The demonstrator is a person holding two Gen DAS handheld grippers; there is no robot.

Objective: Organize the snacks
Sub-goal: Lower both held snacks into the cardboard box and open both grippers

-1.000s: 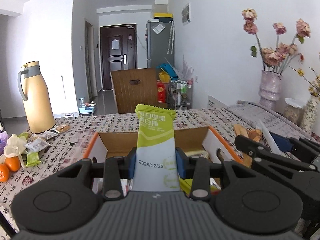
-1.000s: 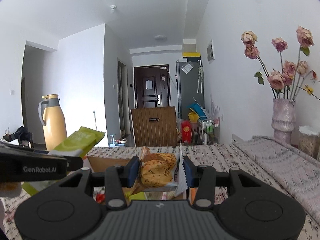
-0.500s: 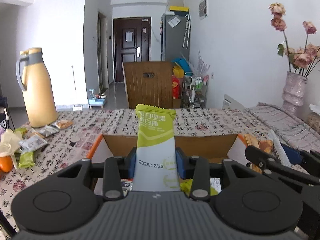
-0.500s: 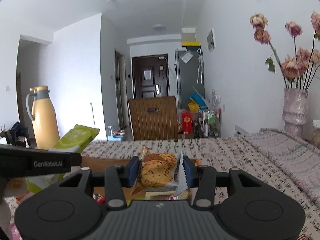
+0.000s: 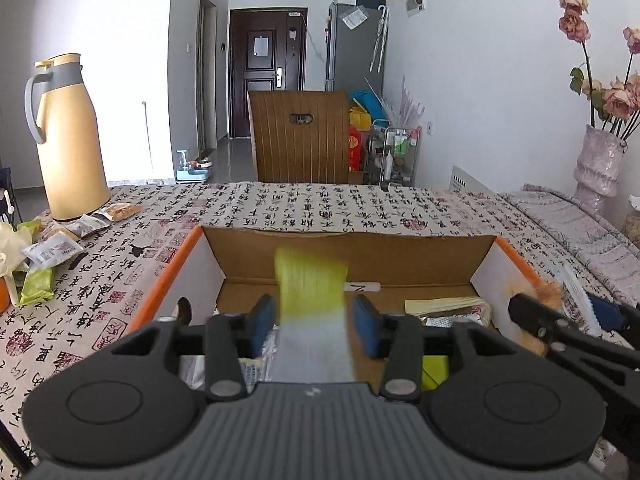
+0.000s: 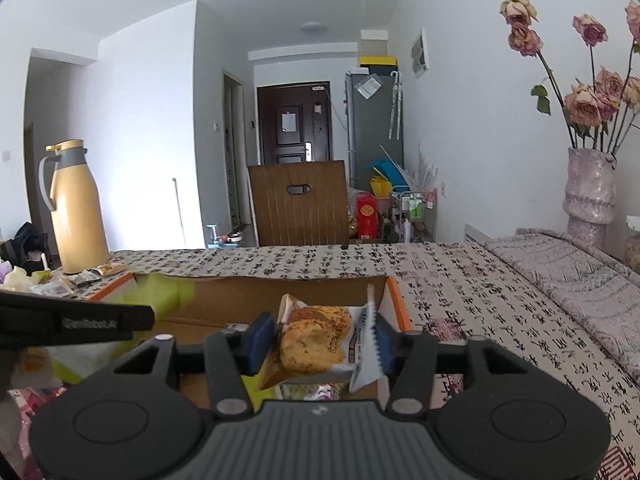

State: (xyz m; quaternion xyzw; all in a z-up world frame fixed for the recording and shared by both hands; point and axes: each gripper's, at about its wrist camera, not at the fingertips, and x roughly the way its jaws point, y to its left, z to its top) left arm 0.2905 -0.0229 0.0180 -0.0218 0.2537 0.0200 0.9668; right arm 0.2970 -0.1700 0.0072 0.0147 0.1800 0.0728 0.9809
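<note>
Yellow-green and white on the blurred snack bar point(image 5: 311, 312), orange rims and brown walls on the cardboard box point(image 5: 352, 254). Golden-brown pastry shows through the clear packet point(image 6: 316, 340). Cream tablecloth point(image 5: 340, 204) with black calligraphy and red seals; mustard-yellow jug point(image 5: 70, 136), grey handle.

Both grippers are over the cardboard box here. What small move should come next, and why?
Probably open the right gripper: its cookie packet hangs over the box, and the left gripper stands open, its green bar blurred, apparently dropping in.
</note>
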